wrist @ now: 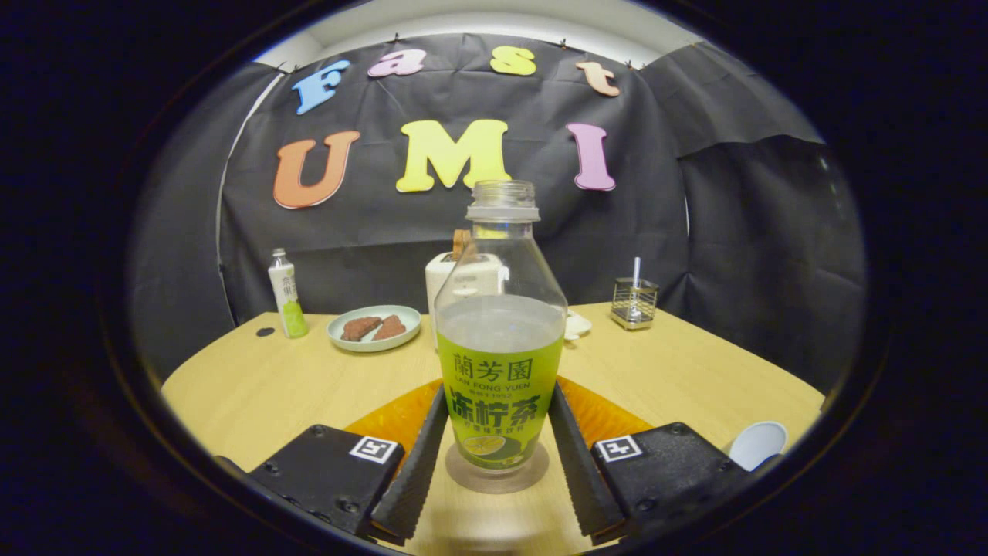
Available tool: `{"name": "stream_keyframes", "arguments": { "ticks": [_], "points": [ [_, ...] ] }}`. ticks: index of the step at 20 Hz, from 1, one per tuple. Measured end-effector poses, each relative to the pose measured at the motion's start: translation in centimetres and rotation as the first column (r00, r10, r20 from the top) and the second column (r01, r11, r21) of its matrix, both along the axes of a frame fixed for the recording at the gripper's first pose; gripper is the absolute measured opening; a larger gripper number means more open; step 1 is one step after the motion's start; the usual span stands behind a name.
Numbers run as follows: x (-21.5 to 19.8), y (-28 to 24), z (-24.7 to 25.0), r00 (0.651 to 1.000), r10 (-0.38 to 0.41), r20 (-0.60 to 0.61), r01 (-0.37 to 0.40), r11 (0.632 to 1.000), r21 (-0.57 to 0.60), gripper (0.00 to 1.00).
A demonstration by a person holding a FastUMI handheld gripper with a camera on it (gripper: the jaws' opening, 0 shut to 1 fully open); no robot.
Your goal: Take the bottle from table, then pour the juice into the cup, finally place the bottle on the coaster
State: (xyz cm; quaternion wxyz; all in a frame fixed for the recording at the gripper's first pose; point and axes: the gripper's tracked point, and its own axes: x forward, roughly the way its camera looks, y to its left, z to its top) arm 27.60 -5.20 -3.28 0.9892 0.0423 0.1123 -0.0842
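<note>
- Starting at the far left of the table (255, 386), I see a small bottle (286, 293) with a pale top and green base, standing upright near the back edge, with a small dark dot (265, 332) on the wood beside it.
- Next comes a pale plate (374, 328) holding two brown pieces of food (373, 327).
- Behind the middle stands a white toaster (455, 282) (partly hidden by what I am holding).
- In the centre, my gripper (498, 455) has the juice bottle (500, 340) upright between its fingers, both pads flat against the green label; the cap is off and the liquid sits at shoulder level.
- Under and behind it lies an orange coaster (397, 417); I cannot tell whether the base rests on the table or is lifted.
- Further right, a wire holder (634, 303) with a white stick stands near the back.
- At the near right edge sits a white cup (758, 444).
</note>
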Motion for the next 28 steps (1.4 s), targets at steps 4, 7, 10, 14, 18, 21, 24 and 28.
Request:
{"name": "stream_keyframes", "arguments": {
  "ticks": [4,7,10,14,18,21,24,28],
  "points": [
    [0.4,0.1,-0.8,1.0,0.004,-0.019,-0.004,1.0,-0.009,0.79],
    [0.3,0.2,-1.9,0.999,0.006,-0.039,-0.007,1.0,-0.007,0.8],
    [0.4,-0.1,-2.0,0.999,0.004,-0.042,-0.004,1.0,-0.009,0.8],
    [0.4,-0.3,-2.2,0.999,-0.007,-0.054,0.006,1.0,-0.016,0.83],
    [0.0,-0.1,-2.1,0.998,-0.004,-0.063,0.002,1.0,-0.018,0.92],
    [-0.9,-0.2,-1.4,0.999,-0.002,-0.052,0.001,1.0,-0.02,1.0],
    [-2.4,-0.5,-0.8,0.999,0.002,-0.046,-0.004,0.999,-0.036,1.0],
    [-6.1,-0.9,1.2,1.0,-0.006,-0.022,0.005,0.998,-0.056,1.0]
  ]
}}
